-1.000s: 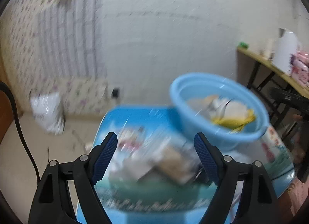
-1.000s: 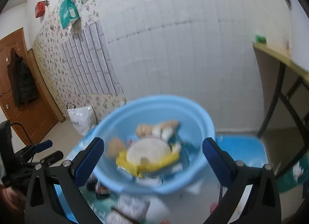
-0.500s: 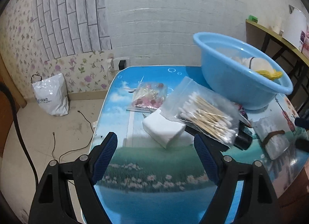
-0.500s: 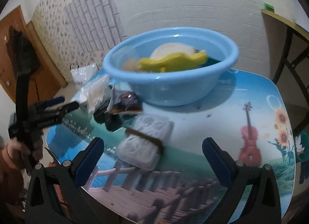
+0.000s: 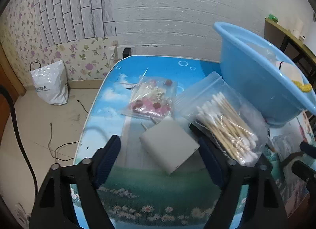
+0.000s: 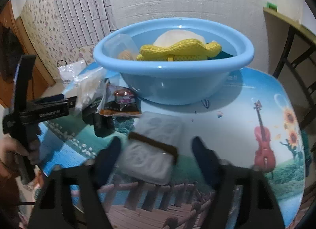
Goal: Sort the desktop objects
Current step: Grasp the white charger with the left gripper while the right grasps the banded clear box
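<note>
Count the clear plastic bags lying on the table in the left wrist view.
2. The bag of cotton swabs lies beside the blue basin; the bag of pink and red beads lies left of it. Others may be hidden.

The table (image 6: 246, 98) is covered with a printed scene: blue sky, green meadow with daisies, a red violin (image 6: 263, 140), sunflowers and a brown wooden bridge. The basin (image 6: 177, 83) is coloured light blue, and a yellow knitted item (image 6: 181, 50) is seen inside. The cotton swabs (image 5: 227, 124) are white-tipped on tan sticks. The box (image 5: 169, 146) is plain white. The wall (image 5: 19, 37) is papered with purple flowers.
</note>
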A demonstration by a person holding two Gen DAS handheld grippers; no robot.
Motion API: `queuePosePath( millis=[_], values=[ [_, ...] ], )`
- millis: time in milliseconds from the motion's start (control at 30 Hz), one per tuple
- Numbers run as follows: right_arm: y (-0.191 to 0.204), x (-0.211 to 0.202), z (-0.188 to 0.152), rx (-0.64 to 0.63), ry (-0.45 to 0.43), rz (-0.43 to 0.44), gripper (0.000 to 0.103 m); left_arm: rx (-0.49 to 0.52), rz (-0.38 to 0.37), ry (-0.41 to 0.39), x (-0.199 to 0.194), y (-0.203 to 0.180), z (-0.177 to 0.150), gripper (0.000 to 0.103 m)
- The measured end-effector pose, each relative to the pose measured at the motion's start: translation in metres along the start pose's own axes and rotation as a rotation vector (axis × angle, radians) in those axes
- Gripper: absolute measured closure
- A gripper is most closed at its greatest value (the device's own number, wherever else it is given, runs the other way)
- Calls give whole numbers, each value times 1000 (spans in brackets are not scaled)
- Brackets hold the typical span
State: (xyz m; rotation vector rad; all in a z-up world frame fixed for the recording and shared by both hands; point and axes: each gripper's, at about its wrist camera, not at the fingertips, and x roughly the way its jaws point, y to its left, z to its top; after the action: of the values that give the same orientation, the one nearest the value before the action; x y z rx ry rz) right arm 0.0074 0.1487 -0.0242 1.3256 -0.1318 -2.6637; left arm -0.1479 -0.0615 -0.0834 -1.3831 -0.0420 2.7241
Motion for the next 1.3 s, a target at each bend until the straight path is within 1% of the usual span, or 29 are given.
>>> queuePosePath(
  millis=[33,67,133,167,200,267,300,367,433,500,533,567,600,700,733,800,833,867,900,967,1000,1067,1133,1233,1267,1300],
  values=[
    [0,-1,0,-1,1,8,46,-3,-18,0,0,0,1,39],
    [1,-2,-1,-9,-3,0,47,-6,-44,0,0,0,1,44],
    [0,-6,-3,-29,-9,-13,49,2,-54,-6,-2,0,-1,45],
    [-1,-8,-3,-28,-13,-12,69,6,-68,-9,-3,-1,-3,45],
    [-5,-12,-3,-24,-28,-21,72,6,-81,-10,-4,0,-5,45],
    [-12,-18,0,-14,-32,-19,81,7,-105,-10,-9,-2,-10,45],
    [-16,-20,2,-10,-36,-23,81,10,-117,-12,-13,-4,-13,45],
    [-22,-21,1,-3,-27,-22,81,25,-135,-11,-20,-10,-20,45],
    [-26,-20,0,16,6,4,80,40,-152,-8,-26,-17,-26,45],
    [-25,-19,0,46,16,31,69,53,-173,-9,-37,-24,-35,45],
    [-24,-19,1,58,18,41,53,56,-178,-5,-41,-27,-40,44],
    [-21,-19,2,61,15,43,42,55,-176,0,-45,-29,-44,44],
    [-17,-17,3,58,11,43,40,54,-168,9,-48,-31,-49,44],
    [-4,-10,7,40,25,42,40,65,-141,24,-52,-34,-58,43],
    [2,-4,8,24,31,21,40,69,-126,28,-53,-34,-61,43],
    [11,6,10,-18,45,-50,39,55,-104,41,-52,-31,-62,41],
    [14,15,10,-31,71,-78,40,42,-97,47,-51,-30,-61,40],
    [14,20,10,-25,91,-88,40,26,-88,53,-52,-30,-62,40],
    [12,23,10,-15,99,-101,43,14,-80,54,-54,-30,-62,40],
    [4,18,9,10,88,-61,45,14,-81,41,-58,-30,-62,39],
    [-1,12,8,7,69,-52,45,18,-79,33,-60,-31,-63,35],
    [-7,0,6,-6,39,-61,45,21,-68,31,-57,-31,-64,34],
    [-19,-13,3,-4,21,-59,45,9,-61,54,-49,-33,-64,34],
    [-35,-26,-5,-9,16,-106,45,11,-52,44,-46,-38,-63,34],
    [-40,-28,-10,-11,20,-115,45,10,-60,42,-46,-39,-63,36],
    [-45,-29,-15,-14,34,-113,44,6,-63,32,-47,-40,-64,50]
  ],
)
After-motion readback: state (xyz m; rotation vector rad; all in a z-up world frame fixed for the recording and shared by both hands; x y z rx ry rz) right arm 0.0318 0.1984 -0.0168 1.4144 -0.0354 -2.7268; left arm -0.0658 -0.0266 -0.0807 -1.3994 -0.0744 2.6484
